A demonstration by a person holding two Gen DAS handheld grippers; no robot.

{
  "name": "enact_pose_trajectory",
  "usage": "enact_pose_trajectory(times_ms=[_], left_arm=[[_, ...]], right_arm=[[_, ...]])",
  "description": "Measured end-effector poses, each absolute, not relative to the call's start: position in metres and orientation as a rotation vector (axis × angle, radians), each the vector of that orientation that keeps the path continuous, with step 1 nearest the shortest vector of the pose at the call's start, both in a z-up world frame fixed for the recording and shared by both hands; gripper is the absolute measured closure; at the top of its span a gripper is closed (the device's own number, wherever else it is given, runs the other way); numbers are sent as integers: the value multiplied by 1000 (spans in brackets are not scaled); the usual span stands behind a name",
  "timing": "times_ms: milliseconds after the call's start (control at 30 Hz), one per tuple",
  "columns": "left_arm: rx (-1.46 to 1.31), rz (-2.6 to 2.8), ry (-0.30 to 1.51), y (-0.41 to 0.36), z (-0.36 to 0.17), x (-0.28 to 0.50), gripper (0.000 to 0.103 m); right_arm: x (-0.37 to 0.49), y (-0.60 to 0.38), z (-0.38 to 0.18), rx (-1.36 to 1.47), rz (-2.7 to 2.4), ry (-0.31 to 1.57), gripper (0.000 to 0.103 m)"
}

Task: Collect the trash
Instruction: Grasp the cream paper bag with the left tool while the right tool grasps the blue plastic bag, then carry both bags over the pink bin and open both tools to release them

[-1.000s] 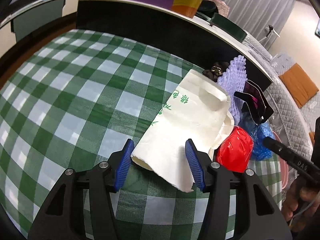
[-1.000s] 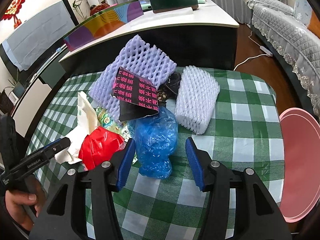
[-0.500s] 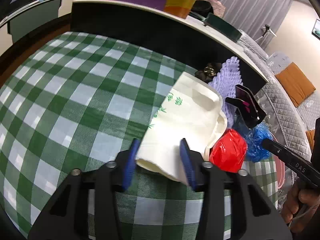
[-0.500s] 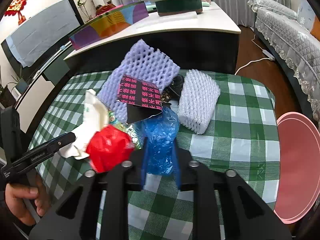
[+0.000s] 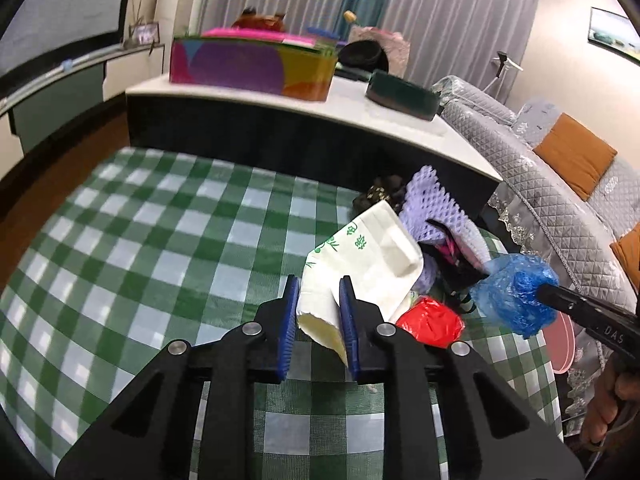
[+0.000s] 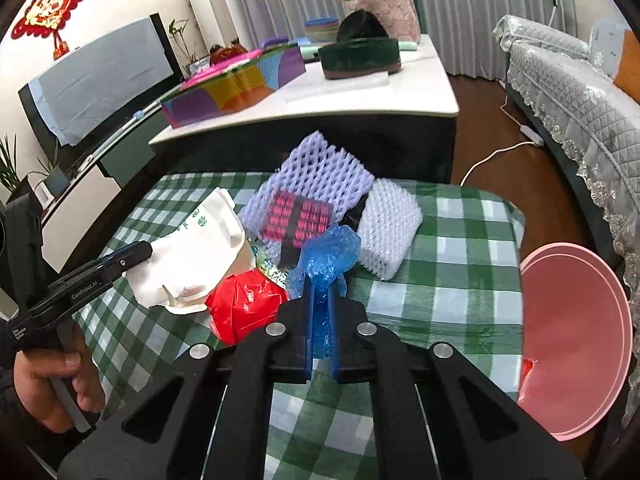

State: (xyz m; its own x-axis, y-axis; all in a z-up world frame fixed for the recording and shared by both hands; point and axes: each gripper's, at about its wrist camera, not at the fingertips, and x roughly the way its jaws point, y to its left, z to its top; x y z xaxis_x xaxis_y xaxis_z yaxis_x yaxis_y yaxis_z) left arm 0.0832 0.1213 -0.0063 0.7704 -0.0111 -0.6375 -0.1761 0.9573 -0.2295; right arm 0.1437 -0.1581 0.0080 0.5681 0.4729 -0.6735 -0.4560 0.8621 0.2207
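My left gripper (image 5: pixel 319 294) pinches the near end of a white paper bag (image 5: pixel 370 256) with green print; its jaws are still closing on the crumpled paper. The bag (image 6: pixel 192 248) hangs lifted off the green checked tablecloth (image 5: pixel 160 248). My right gripper (image 6: pixel 320 292) is shut on a crumpled blue plastic bag (image 6: pixel 326 258), raised above the cloth; that blue bag (image 5: pixel 514 294) also shows at the right of the left wrist view. A red plastic bag (image 6: pixel 244 304) lies between the two on the cloth.
Purple foam netting (image 6: pixel 320 176), a white foam net block (image 6: pixel 390 226), a black-and-pink wrapper (image 6: pixel 298 218) and dark scraps lie behind. A pink basin (image 6: pixel 576 340) stands right of the table. A black counter (image 5: pixel 280 136) rises behind. A hand (image 6: pixel 48 384) holds the left gripper.
Both grippers closed, the left on the white paper bag and the right on the blue bag. Both then rose, lifting their bags off the cloth.
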Motion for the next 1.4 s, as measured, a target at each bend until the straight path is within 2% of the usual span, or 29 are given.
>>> enact_pose_trajectory(times_ms=[500,633,1400], left_arm=[[-235,121,585,119,26,62,86],[-217,119,573,116,30,59,95],[-136,117,525,101,48,54,95]], right_arm=[[115,-189,43,63,535,679,98],[109,-196,50,68,531,649,98],[94,-217,68,73,496,569,98]])
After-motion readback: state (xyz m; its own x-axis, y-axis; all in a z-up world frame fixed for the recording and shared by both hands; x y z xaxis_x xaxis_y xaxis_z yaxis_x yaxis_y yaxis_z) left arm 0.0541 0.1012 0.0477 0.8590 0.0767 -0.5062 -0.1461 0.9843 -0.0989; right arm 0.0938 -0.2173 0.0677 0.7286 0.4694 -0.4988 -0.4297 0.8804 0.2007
